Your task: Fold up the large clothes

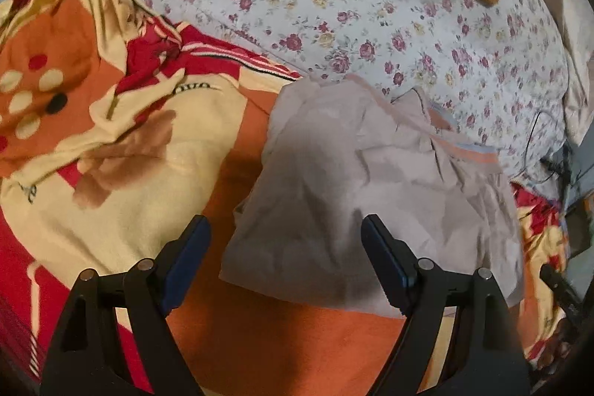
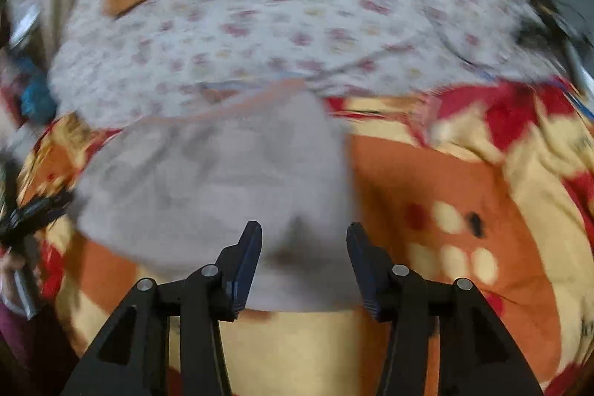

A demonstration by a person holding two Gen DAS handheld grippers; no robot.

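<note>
Both grippers agape over garment

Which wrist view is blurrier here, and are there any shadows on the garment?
Right wrist view: heavy motion blur, floral sheet smeared. Left wrist view: mostly sharp, slight blur at far left; dark shadow falls across the grey garment between the open left tool fingers.

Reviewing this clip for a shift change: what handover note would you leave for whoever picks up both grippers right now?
Left gripper: open, empty, above the near-left edge of the grey garment.
Right gripper: open, empty, over the garment's near edge; that view is blurred.
The garment lies crumpled on the orange, red and cream blanket, its far end with the orange-banded hem against the floral quilt.
Done: no tidy fold is visible.
Left: grasp the edges, spread flat, then fold.
</note>
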